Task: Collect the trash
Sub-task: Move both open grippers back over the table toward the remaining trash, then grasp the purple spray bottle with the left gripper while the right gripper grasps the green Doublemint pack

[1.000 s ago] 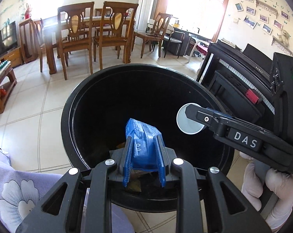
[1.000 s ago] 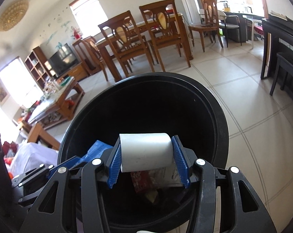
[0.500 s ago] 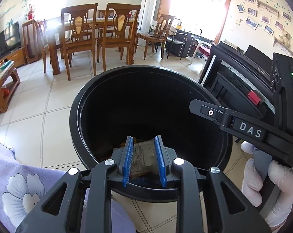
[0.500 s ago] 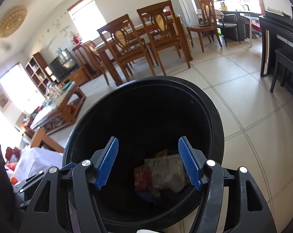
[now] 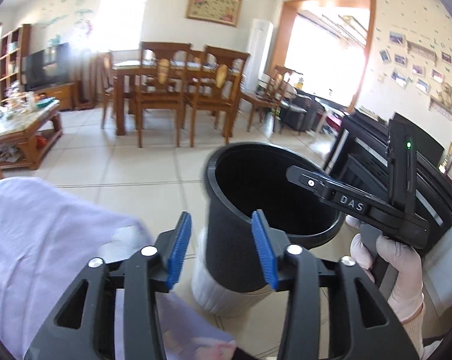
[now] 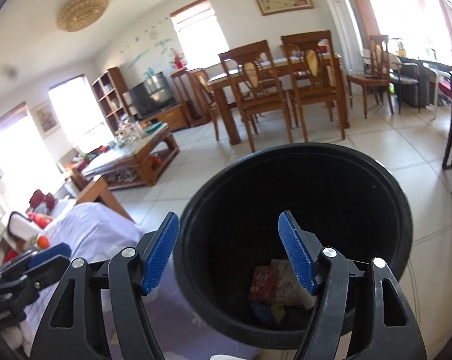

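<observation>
The black trash bin [image 5: 226, 180] stands on the tiled floor, just beyond and to the right of my left gripper [image 5: 223, 252]. That gripper's blue pads are apart and opening, with nothing between them. My right gripper [image 6: 228, 249] hovers over the near rim of the bin [image 6: 399, 204], its jaws wide and still opening, also empty. At the bottom of the bin lie a red packet [image 6: 263, 282], white paper [image 6: 288, 279] and a blue wrapper [image 6: 264, 309]. A white-gloved hand [image 5: 387, 258] holds the right gripper at the bin's right side.
A lavender cloth [image 5: 31, 225] covers the seat at the near left. The bin's lower part is white [image 5: 214, 288]. A black piano [image 5: 375, 156] stands close on the right. A wooden coffee table [image 5: 22, 138] and dining chairs [image 5: 178, 90] stand farther off across open floor.
The left gripper let go of a blue wrapper and the right a white roll; both fell into the bin. Both grippers opened and drew back and up, the left swinging off to the bin's left.
</observation>
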Motion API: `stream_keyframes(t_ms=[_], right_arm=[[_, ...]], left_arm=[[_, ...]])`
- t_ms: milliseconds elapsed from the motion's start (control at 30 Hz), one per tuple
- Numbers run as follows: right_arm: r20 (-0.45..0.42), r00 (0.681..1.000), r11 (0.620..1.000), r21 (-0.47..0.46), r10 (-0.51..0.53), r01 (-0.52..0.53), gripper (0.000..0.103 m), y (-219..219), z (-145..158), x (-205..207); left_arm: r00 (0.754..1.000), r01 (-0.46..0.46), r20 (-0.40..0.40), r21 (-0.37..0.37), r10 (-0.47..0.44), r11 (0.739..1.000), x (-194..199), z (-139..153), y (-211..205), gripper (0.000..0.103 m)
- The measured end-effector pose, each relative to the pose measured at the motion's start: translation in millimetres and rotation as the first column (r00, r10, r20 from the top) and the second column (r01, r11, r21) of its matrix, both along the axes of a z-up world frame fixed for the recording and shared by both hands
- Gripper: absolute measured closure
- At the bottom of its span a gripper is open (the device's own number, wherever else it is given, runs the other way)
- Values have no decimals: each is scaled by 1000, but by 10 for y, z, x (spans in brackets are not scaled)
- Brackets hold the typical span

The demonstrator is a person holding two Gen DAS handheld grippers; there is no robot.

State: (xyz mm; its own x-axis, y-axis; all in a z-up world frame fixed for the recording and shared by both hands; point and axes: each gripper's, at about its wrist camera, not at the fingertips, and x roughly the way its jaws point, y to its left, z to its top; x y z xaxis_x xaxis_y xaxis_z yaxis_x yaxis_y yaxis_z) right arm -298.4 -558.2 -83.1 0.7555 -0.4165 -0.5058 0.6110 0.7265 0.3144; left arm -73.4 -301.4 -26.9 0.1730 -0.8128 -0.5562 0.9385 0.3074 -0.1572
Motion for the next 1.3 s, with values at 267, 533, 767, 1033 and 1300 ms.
stream_keyframes(t_ms=[267, 533, 767, 1033, 1300], right_arm=[[-67, 927, 929, 1, 370, -371, 34, 906, -1, 774], [-139, 736, 739, -38, 662, -672, 35, 2169, 216, 1564], [-243, 567, 564, -91, 787, -821, 37, 3148, 437, 2313], [-329, 455, 461, -65, 827, -885, 37, 3669, 412, 2904], [-358, 405, 426, -22, 841, -904, 37, 3830, 280, 3263]], left_arm=[[961, -276, 18, 26, 276, 961, 607, 25, 1384, 58], [911, -412, 91, 161, 403, 897, 1228, -170, 2593, 58], [955, -280, 196, 339, 223, 898, 1633, -452, 3092, 58], [965, -86, 259, 443, -36, 892, 1838, -540, 3144, 56], [931, 33, 299, 502, -209, 864, 1959, -466, 3043, 39]])
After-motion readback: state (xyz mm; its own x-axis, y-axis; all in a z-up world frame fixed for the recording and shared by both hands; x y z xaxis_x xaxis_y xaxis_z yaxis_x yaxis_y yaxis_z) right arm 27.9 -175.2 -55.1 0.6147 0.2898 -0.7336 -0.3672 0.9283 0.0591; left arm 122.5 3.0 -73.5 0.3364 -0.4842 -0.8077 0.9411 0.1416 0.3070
